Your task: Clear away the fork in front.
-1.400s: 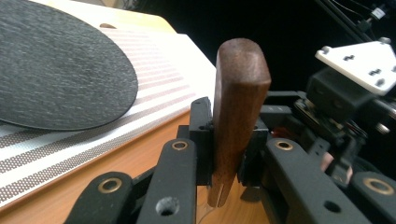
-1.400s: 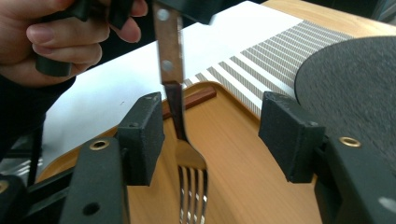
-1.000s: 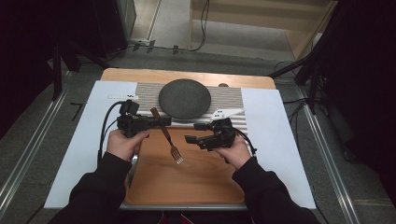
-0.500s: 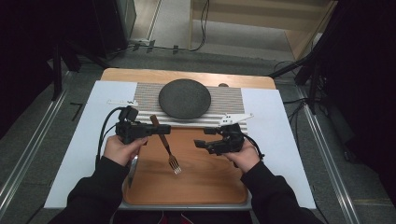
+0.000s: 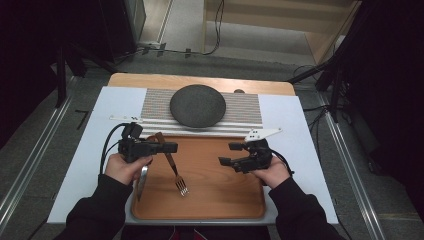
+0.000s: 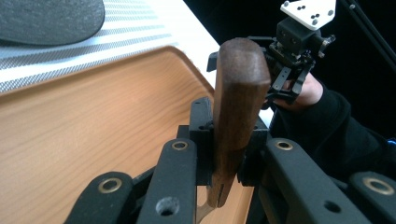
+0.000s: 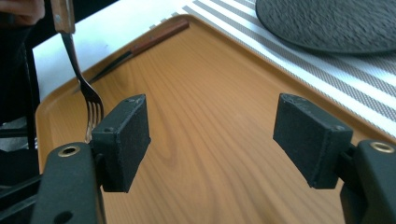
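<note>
While the left gripper (image 5: 170, 146) clamps its jaws on the wooden handle of the fork (image 5: 172, 165), the fork slants down over the wooden tray (image 5: 220, 200), its tines (image 5: 182, 188) low over the tray's left half; from the high view I cannot tell whether the tines touch the wood; in the left gripper view the brown handle (image 6: 238, 107) stands upright between the two pads, its rounded end well above them and the metal neck showing below; the right gripper (image 5: 226, 153) hovers over the right half of the tray, well apart from the fork, with its jaws wide and nothing between them; those jaws have just been opening; in the right gripper view the pads (image 7: 123, 140) stand far apart above bare wood, and the fork hangs at the left with its tines (image 7: 93, 109) pointing down at the tray; a knife (image 5: 142, 180) with a brown handle lies along the tray's left edge, just beside the left hand (image 5: 125, 167); a dark round plate (image 5: 197, 105) rests on a striped placemat (image 5: 245, 112) beyond the tray; tray and placemat sit on a white sheet (image 5: 300, 135) that covers the tabletop (image 5: 200, 80); the right hand (image 5: 272, 172) grips its tool near the tray's right rim.
</note>
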The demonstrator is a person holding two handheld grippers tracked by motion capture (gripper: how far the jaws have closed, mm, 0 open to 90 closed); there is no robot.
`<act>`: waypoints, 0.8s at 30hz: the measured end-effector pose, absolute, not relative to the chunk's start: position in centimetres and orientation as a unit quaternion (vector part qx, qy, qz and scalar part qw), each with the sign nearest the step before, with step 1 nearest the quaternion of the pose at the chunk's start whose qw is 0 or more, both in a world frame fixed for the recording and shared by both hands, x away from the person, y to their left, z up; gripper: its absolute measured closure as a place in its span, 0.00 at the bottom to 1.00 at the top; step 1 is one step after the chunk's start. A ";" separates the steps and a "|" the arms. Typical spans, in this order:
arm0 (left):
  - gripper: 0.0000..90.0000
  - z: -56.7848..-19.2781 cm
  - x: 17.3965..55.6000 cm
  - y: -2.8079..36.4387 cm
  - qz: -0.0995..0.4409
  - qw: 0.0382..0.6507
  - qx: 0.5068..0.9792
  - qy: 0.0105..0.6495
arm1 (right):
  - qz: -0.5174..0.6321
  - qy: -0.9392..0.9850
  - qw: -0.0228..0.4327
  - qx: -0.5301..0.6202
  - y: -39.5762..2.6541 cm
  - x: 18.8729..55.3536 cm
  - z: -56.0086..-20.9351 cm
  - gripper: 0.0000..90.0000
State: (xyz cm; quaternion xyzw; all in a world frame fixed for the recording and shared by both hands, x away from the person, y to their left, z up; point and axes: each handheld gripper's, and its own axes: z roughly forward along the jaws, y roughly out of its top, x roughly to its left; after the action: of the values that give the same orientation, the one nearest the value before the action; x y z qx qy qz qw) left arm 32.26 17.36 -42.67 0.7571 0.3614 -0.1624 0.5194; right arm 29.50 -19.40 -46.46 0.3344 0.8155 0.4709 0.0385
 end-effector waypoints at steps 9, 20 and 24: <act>0.89 -43.2 31.7 17.7 -0.169 0.506 0.764 0.363 | 0.462 0.810 0.050 0.358 -21.3 28.4 -47.3 0.26; 0.89 -43.7 31.2 17.9 -0.175 0.490 0.774 0.361 | 0.453 0.796 0.071 0.396 -23.5 26.6 -48.1 0.26; 0.89 -44.1 31.3 18.1 -0.179 0.487 0.771 0.369 | 0.451 0.792 0.071 0.406 -24.3 26.1 -48.5 0.26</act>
State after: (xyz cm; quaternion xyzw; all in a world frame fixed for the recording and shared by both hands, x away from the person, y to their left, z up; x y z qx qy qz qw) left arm 31.31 18.12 -44.09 0.7710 0.3686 -0.1793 0.4874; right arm 26.08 -24.26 -48.48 0.4063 0.7917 0.4506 0.0713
